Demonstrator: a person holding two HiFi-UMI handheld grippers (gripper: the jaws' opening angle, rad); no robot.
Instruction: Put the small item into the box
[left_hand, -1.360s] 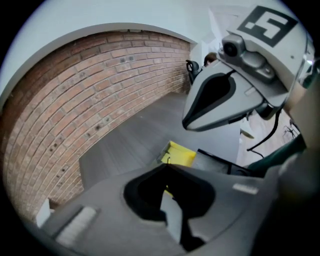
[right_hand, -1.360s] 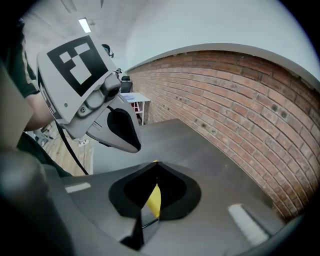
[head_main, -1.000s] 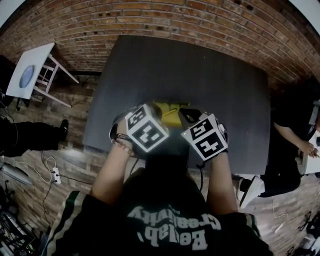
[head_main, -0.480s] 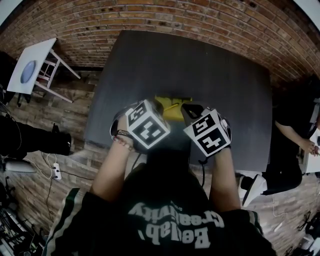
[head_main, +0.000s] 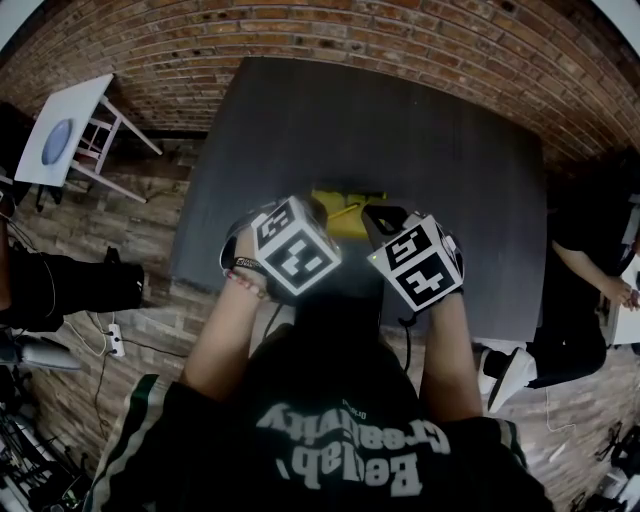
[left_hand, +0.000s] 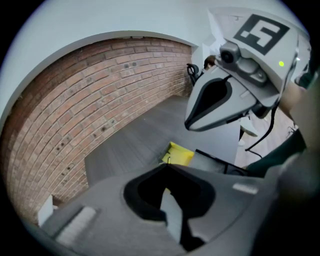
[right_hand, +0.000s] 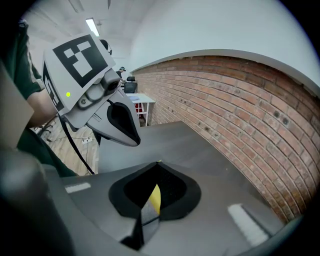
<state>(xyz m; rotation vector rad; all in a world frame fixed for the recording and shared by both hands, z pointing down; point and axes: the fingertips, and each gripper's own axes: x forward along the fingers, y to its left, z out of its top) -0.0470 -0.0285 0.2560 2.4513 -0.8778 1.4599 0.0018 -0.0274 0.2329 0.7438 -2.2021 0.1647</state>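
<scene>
Head view showed a person over a dark table (head_main: 380, 130), a claw in each hand, each topped by a cube (head_main: 293, 250) of black-and-white square markers. The left claw (left_hand: 166, 165) was pressed together on nothing; the right claw (right_hand: 157, 163) likewise had its tips together. The yellow box (head_main: 352, 222) lay on the table just beyond and between them; the small item could not be made out. White lettering on the shirt (head_main: 340, 450), upside down, seemed to read "Creativity"

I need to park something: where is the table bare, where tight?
The dark table is bare from the yellow box out to the brick wall, and toward both side edges. It is crowded at the near edge, where the left gripper and right gripper flank the box.
</scene>
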